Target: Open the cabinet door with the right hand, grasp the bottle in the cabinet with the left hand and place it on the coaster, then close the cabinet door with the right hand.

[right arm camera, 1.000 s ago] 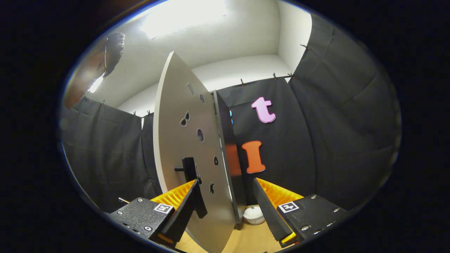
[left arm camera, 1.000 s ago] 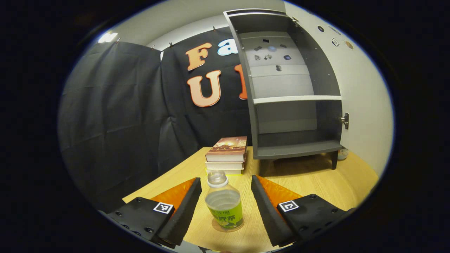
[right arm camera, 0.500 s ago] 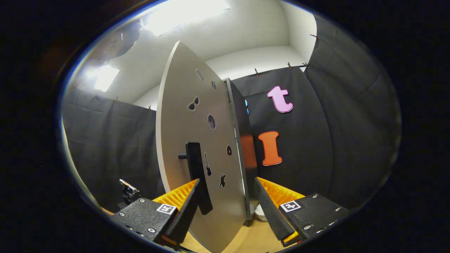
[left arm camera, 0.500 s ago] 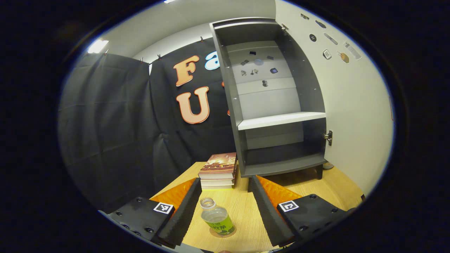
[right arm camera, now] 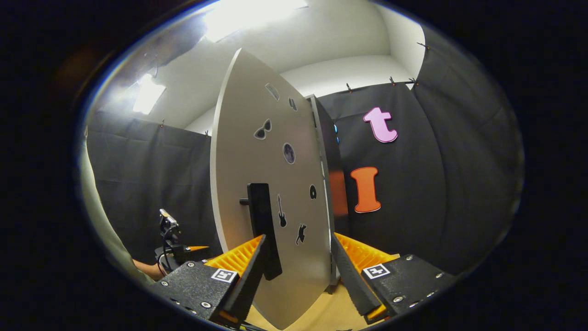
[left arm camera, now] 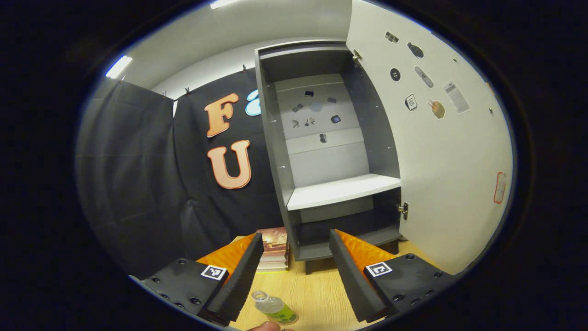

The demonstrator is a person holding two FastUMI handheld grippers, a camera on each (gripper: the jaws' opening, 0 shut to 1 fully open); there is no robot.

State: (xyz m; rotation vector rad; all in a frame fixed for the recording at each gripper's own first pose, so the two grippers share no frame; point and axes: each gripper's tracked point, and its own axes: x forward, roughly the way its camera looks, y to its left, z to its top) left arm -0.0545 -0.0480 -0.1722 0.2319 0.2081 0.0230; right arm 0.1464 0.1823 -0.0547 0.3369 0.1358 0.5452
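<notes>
The bottle (left arm camera: 274,308) stood on the coaster (left arm camera: 288,318) on the table (left arm camera: 317,299), so the fetching looked done; what remained, by my reading, was shutting the door (right arm camera: 266,193) with the right hand. The left gripper (left arm camera: 294,276) hung above the bottle with its fingers wide and nothing between them; the right gripper (right arm camera: 298,276) was spread wide too, the door's edge standing between its fingers and the handle (right arm camera: 262,234) just by its left finger, though I could not tell whether either touched. The cabinet (left arm camera: 321,151) stood open, its shelves bare; a stack of books (left arm camera: 274,253) lay beside its foot.
</notes>
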